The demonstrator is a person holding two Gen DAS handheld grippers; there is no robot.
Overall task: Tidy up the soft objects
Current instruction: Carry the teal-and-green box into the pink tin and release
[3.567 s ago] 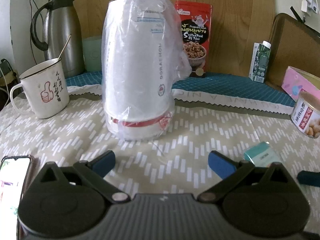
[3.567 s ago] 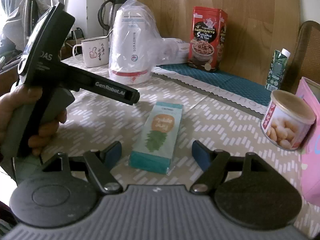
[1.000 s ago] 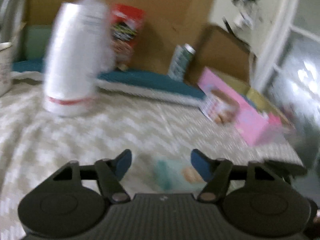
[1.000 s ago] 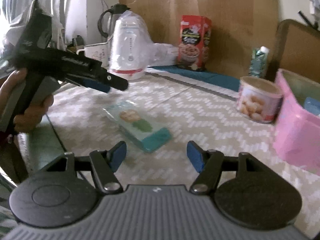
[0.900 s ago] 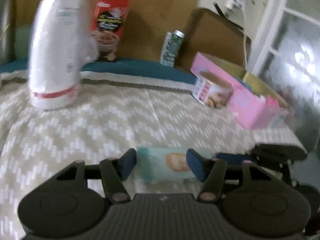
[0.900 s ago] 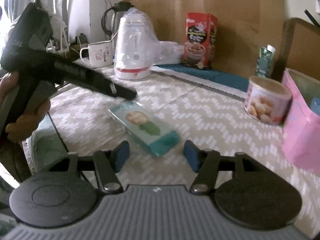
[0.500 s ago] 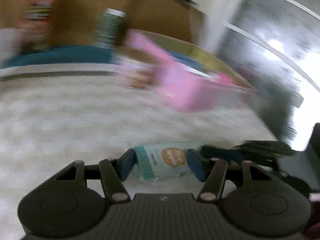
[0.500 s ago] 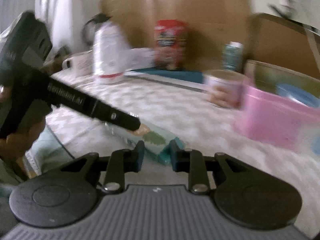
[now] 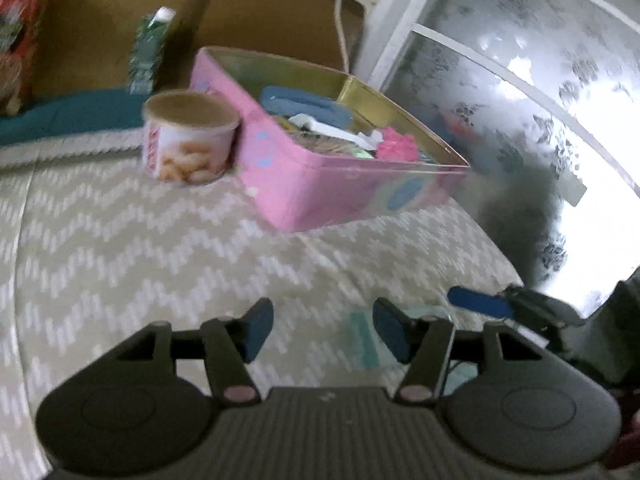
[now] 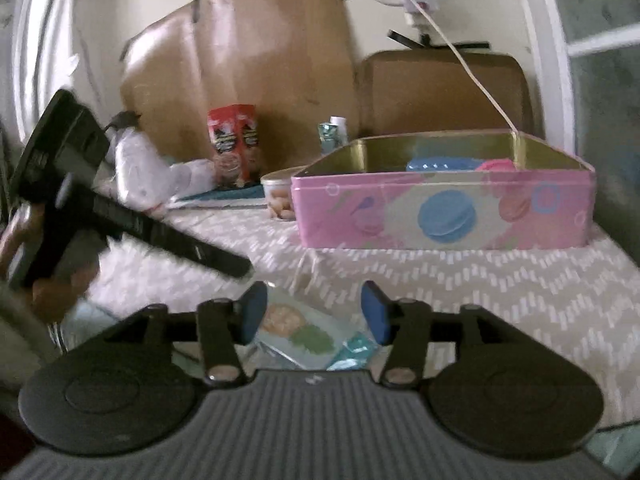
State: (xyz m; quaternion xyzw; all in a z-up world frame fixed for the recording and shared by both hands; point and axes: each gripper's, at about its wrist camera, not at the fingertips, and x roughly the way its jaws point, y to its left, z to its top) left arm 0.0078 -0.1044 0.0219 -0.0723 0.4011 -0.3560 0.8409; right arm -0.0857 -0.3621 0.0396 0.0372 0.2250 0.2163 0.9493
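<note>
Right gripper (image 10: 314, 312) tilts slightly down, jaws opening w/ blue pads not pressing the soft teal tissue pack (image 10: 308, 336) lying flat between and under them. Left gripper (image 9: 322, 328) angles down steeper, jaws partly open over bare chevron tablecloth (image 9: 160, 248); pack just right of its right finger. Pink rectangular tin (image 10: 440, 208) beyond.

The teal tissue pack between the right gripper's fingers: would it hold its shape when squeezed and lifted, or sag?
The teal tissue pack looks film-wrapped and flat, so it probably dents under the pads and is light. The right gripper is opening, its pads clear of the pack. A grip across the middle likely lets the ends droop a little; the glossy wrap may slip.
</note>
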